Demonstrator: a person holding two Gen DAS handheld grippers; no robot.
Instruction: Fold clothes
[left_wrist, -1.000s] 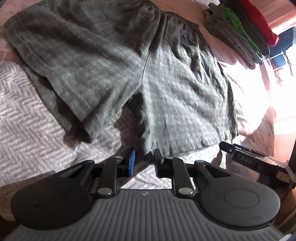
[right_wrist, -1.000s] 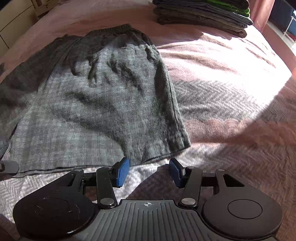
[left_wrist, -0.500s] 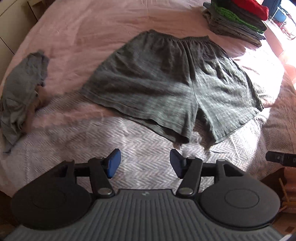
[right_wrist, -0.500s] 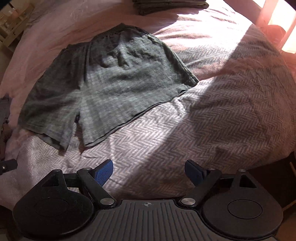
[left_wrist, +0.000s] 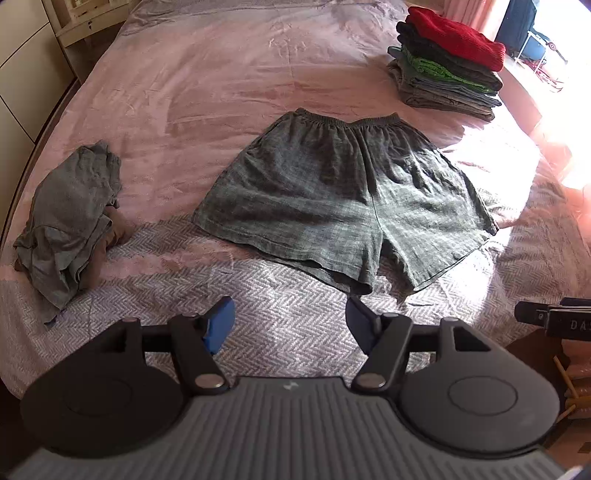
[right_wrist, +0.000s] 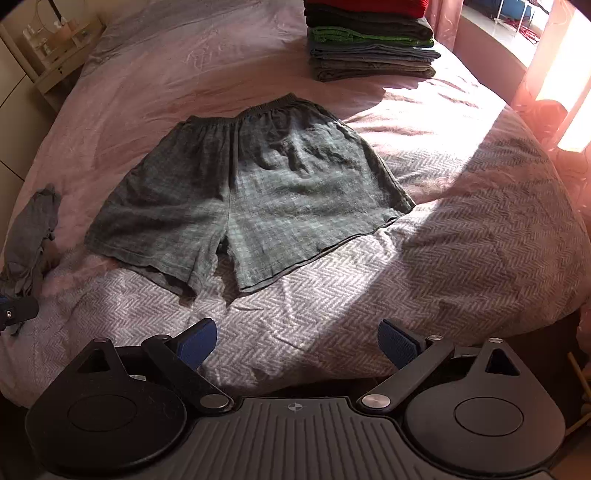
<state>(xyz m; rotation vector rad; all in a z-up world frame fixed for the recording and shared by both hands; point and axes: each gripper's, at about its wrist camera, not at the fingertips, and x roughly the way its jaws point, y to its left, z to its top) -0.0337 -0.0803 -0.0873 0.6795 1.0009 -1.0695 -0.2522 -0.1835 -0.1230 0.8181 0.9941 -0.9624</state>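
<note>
Left gripper (left_wrist: 290, 325): held above the near edge of the bed, jaws spread wide, nothing between the blue pads (left_wrist: 221, 325). Its tip is also seen at the left border of the right wrist view.

Right gripper (right_wrist: 297, 343): held above the near edge likewise, jaws spread wide and empty, well apart from any cloth. Part of it is seen at the right border of the left wrist view.

Herringbone blanket (right_wrist: 461, 258): grey-white, laid across the near part of the bed, under both grippers.

Grey shorts (left_wrist: 347, 199): spread flat and unfolded at the middle of the bed, waistband on the far side, leg hems toward the grippers and lying over the blanket's far edge. Light creasing is noted on one leg (right_wrist: 295, 155).

Crumpled grey garment (left_wrist: 70, 218): heaped at the left side of the bed, well apart from the shorts.

Pink sheet (left_wrist: 221, 74): covers the far part of the bed.

Stack of folded clothes (left_wrist: 448, 62): set at the far right corner, a red item on top, dark, green and grey ones beneath.
</note>
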